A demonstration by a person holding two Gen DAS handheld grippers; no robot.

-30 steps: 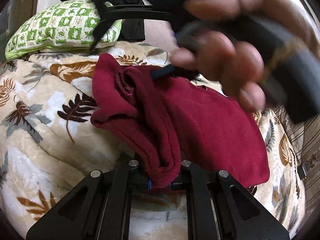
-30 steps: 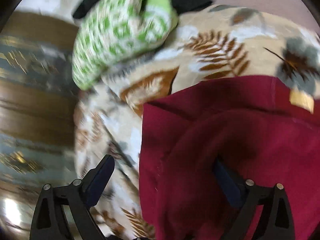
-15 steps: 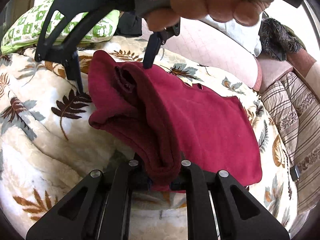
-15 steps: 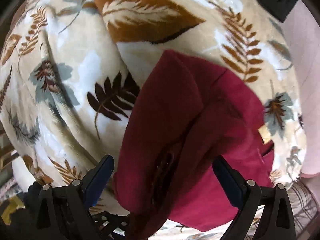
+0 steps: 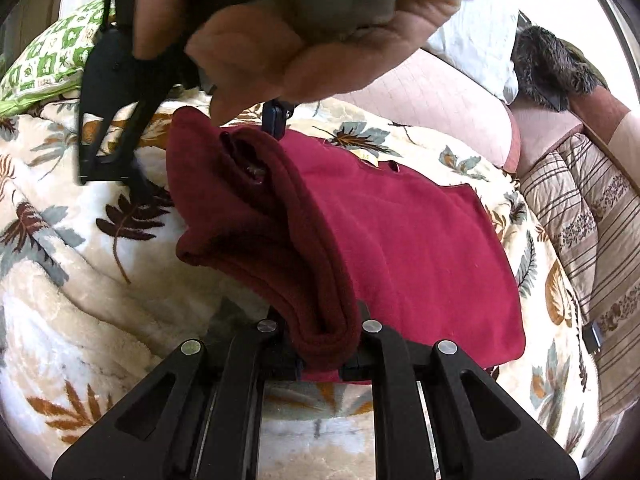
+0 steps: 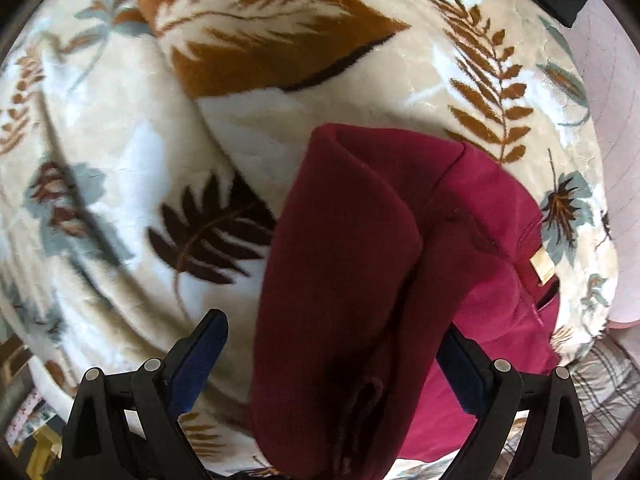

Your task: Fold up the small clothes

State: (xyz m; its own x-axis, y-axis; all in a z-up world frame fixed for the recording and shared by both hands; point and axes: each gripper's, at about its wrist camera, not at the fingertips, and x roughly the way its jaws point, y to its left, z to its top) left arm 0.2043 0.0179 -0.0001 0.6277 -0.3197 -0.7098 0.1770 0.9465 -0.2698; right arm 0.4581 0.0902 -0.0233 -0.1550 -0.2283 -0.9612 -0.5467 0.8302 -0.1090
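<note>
A dark red garment [image 5: 400, 240] lies on a leaf-print blanket [image 5: 80, 280], its left part bunched into a thick roll [image 5: 280, 240]. My left gripper [image 5: 320, 360] is shut on the near end of that roll. My right gripper [image 6: 332, 364] is open, its blue-padded fingers [image 6: 200, 352] standing on either side of the roll's far end [image 6: 340, 280], just above the cloth. In the left wrist view the right gripper [image 5: 200, 152] comes down from above, held by a hand [image 5: 300, 40], with one finger on each side of the bunched fold.
A green and white patterned pillow [image 5: 52, 60] lies at the far left. A pink cushion [image 5: 440, 100] and a striped quilt [image 5: 580, 220] lie to the right. A dark furry item [image 5: 556, 68] sits at the far right.
The right gripper has swung from beside the garment to over its far bunched end and come down closer, still open. The left gripper holds the roll as before.
</note>
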